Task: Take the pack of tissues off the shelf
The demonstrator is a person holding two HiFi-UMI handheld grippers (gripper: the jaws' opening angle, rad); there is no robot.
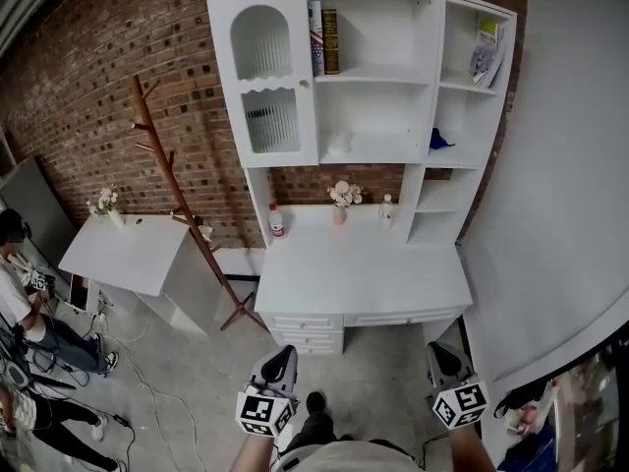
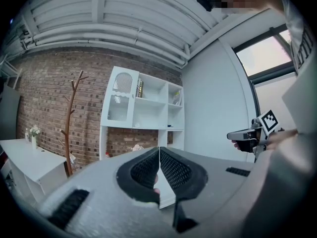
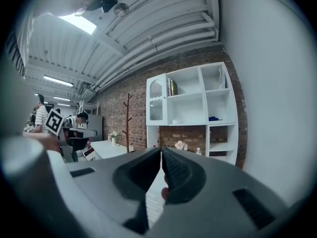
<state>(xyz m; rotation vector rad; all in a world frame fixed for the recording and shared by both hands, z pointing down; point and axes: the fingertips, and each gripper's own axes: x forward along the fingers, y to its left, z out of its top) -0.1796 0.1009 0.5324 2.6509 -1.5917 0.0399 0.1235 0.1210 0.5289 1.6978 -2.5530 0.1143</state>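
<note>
Fingers (image 2: 143, 170) on our left gripper (image 1: 279, 358) and right gripper (image 1: 441, 354) are shut, empty, well short of the shelf (image 1: 393, 155); its middle compartment holds the pack of tissues (image 1: 337, 144), seemingly nearer our left.

The white shelf (image 1: 378, 106) stands along the back edge of the surface (image 1: 364, 278). Books (image 1: 324, 39) stand in its upper middle compartment, the pack of tissues (image 1: 337, 146) lies in the compartment below them, and a blue thing (image 1: 439, 142) sits at the right. A red-capped bottle (image 1: 276, 221), a flower vase (image 1: 343, 200) and a small bottle (image 1: 386, 209) line the surface's back edge.
</note>
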